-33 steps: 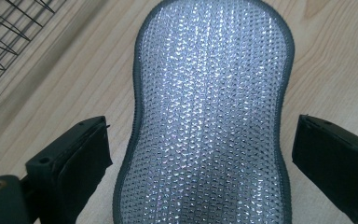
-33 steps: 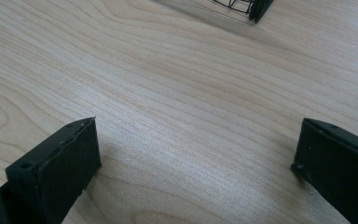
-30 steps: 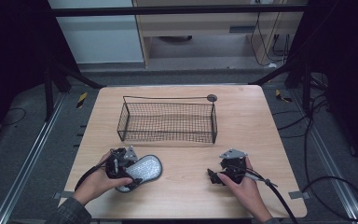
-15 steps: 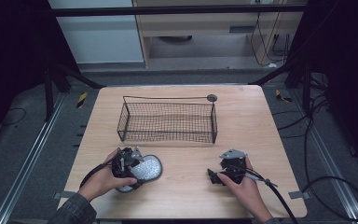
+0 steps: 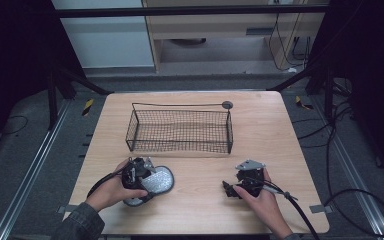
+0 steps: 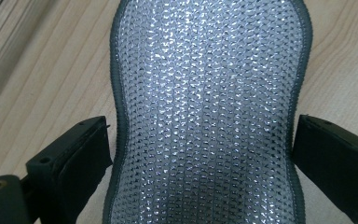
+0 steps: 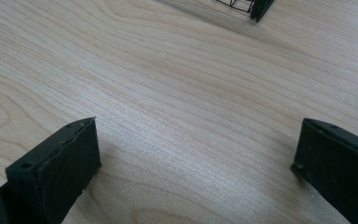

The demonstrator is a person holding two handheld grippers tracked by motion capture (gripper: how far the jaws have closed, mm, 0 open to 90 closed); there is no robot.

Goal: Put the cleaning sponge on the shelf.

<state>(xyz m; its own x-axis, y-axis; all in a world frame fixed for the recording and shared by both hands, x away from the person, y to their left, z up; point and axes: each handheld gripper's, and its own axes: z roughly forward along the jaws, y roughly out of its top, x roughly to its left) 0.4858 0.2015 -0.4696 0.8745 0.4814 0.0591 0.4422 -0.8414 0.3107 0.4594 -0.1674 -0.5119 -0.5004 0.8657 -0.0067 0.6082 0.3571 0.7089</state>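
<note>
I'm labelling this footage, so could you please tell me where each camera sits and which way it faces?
High view: above the person's side, looking forward and down on the table, wire basket, both hands and grippers.
Left gripper view: rides the left gripper, looking down on the silver scrubbing pad between its open jaws.
Right gripper view: rides the right gripper, facing bare wood and a basket corner.
The pad shows in the high and left gripper views.

scrubber before basket, on table

Lab: dark frame struts, floor rails, trailing cables.
</note>
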